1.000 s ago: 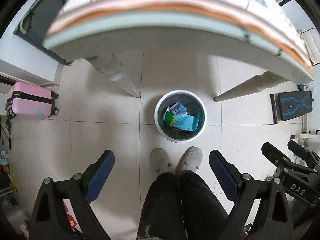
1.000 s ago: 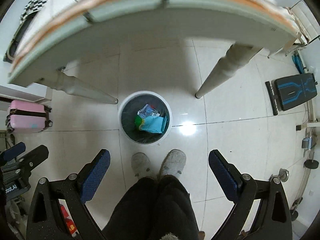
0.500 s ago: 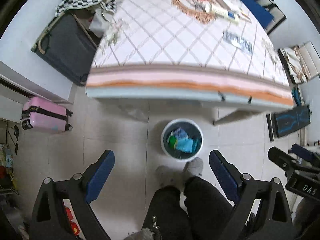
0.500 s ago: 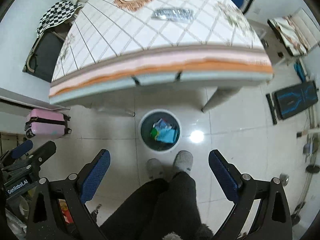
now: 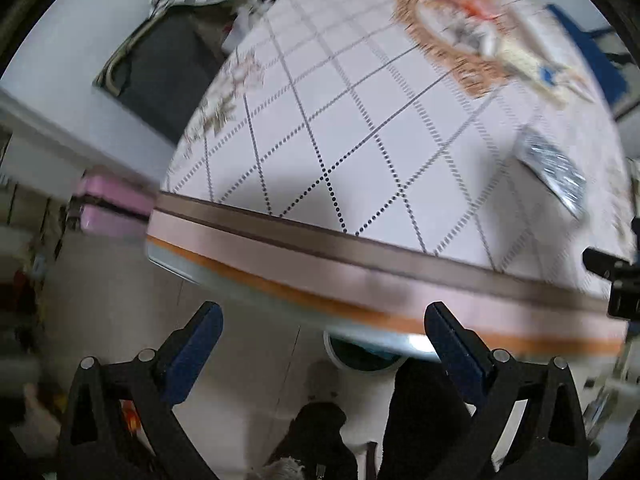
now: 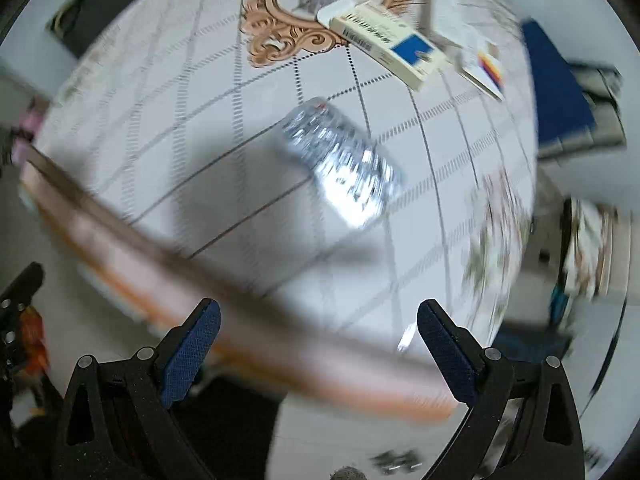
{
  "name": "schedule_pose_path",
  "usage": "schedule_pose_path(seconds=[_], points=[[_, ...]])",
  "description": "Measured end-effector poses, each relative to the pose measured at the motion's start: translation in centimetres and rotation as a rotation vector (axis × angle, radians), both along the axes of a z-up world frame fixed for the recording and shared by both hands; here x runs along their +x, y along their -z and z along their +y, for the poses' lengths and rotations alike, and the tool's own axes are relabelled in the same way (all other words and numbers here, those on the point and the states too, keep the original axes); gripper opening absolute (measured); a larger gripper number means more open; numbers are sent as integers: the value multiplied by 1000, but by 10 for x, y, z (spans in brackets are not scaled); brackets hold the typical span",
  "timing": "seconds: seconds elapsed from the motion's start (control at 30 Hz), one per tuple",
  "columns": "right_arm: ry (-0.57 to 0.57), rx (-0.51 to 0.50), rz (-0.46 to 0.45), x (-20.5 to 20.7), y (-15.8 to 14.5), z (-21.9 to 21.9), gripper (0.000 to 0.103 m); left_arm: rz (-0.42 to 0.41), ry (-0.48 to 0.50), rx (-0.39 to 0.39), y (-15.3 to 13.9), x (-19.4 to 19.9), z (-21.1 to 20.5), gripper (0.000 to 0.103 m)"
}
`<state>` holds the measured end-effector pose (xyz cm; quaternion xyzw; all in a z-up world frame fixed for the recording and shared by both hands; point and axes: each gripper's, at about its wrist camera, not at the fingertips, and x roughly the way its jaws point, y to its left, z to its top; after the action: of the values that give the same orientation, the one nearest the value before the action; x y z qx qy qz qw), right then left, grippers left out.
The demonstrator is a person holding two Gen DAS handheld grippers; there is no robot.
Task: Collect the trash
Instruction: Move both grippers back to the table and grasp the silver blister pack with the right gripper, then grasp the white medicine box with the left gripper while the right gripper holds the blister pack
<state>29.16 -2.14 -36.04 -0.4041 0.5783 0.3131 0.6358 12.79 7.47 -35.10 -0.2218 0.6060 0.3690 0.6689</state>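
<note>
Lay flat on the tablecloth [image 6: 168, 184]: 1 silver blister pack [image 6: 340, 164], light, thin, crinkly, best pinched at 1 edge. Gaped empty, jaws just widened: left gripper [image 5: 320, 344]. Gaped empty too: right gripper [image 6: 318, 342].

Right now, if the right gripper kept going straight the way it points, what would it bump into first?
Probably the silver blister pack on the tablecloth; the open right gripper holds nothing, though blur leaves depth unclear.
</note>
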Motion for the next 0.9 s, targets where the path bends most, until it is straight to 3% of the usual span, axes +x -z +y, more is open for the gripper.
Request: schedule_pose_path(seconds=[0.17,0.23,0.33,0.4,0.43,0.47,0.6,0.7,0.77,0.9], points=[[-193,-74,28,46,57,46,100,95,-142,-68,42,31,15,103],[-235,-77,61,56,68,56,103,116,-179,-78,50,38,19,103],[-237,-34,155,69,72,61,98,129,-232,-89,55,46,24,103],[-229,-21,152,71,70,58,89,133,-252,-95,55,52,27,103],[-224,-10,148,71,66,56,75,133,-256,-95,53,58,29,103],[-192,-8,150,76,64,51,70,133,-257,-93,51,62,30,103],[20,51,163,115,58,24,68,104,-239,-79,35,99,41,103],[267,130,158,171,47,-10,68,60,-226,-92,24,142,52,103],[450,163,148,219,46,-33,68,9,-234,-145,20,178,62,103],[663,189,141,286,53,-54,68,-103,-325,-298,21,245,88,103]])
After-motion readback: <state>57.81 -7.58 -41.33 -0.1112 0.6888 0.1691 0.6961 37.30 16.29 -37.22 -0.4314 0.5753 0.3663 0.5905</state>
